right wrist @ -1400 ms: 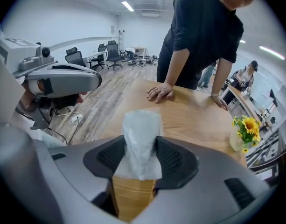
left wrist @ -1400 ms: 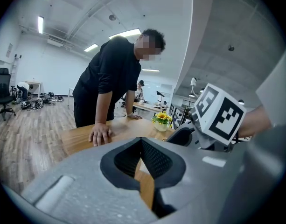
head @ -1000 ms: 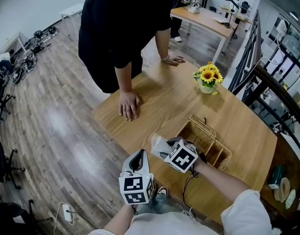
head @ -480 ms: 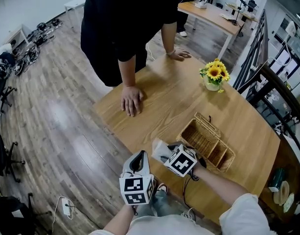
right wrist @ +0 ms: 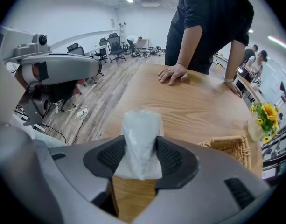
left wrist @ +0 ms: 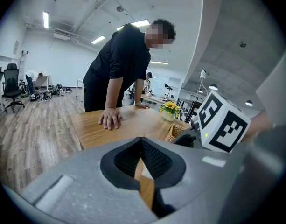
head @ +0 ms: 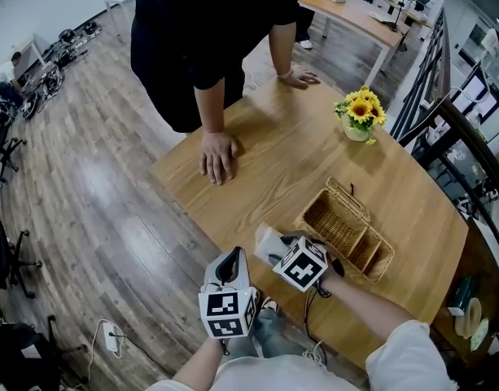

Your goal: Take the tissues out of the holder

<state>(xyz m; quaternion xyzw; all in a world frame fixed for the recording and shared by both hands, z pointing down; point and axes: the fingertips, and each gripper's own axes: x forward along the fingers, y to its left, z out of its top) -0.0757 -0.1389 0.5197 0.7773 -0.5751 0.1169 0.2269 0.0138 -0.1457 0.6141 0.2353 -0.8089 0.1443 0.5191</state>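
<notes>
Here the right gripper (right wrist: 141,154) is clamped on a pack of tissues (head: 265,238), holding it above the near edge of the tabletop (head: 290,149). The pack is just beside the wicker holder (head: 340,189) and outside it. The left gripper (left wrist: 142,141) sits off that same edge, its jaws closed with nothing between them. A person's hand (head: 218,155) rests flat near the far edge.
</notes>
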